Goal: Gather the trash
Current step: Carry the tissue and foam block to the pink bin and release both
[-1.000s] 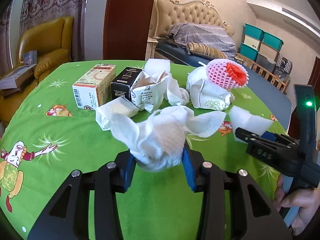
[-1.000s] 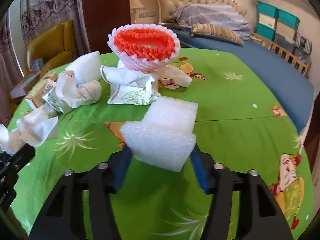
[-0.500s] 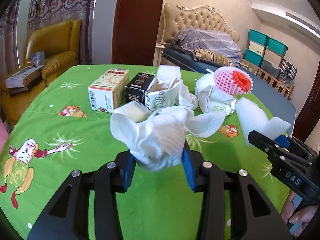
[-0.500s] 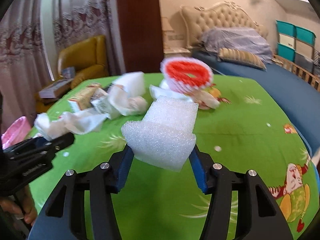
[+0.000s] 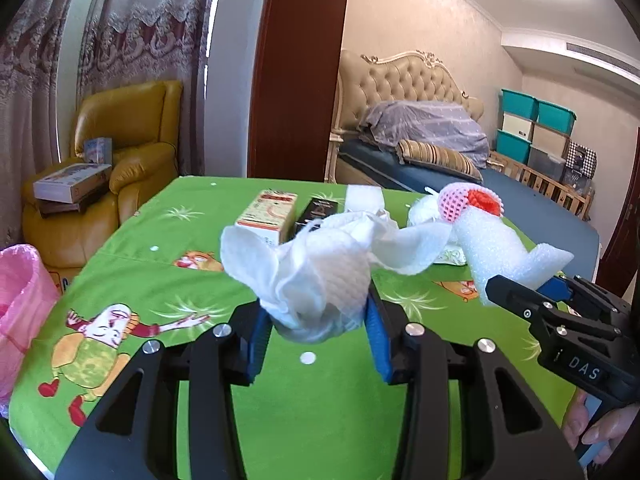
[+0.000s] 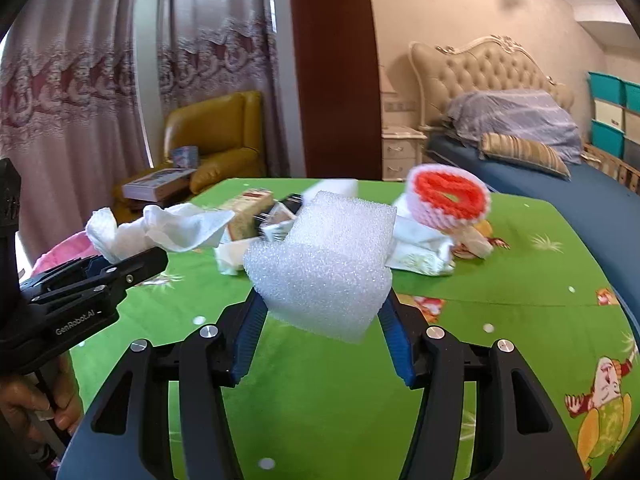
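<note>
At the far left of the left wrist view a pink bin bag (image 5: 20,300) sits beside the green cartoon-print desk (image 5: 160,272). In the centre, the left gripper (image 5: 318,330) has its fingers closed on a crumpled white paper towel (image 5: 320,276), lifted clear of the desk. At right, the right gripper (image 6: 322,328) clamps a white foam block (image 6: 324,264), with cartons and a red-and-white foam fruit net (image 6: 448,200) lying behind.

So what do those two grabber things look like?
Each tool is black plastic with two forked arms, shiny silver screws and bright blue pads on its fingers. The left tool has "GenRobot.AI" printed in white on its side; the right tool has "DAS" on its side. A bare hand holds the right tool's handle; no cables show.
</note>
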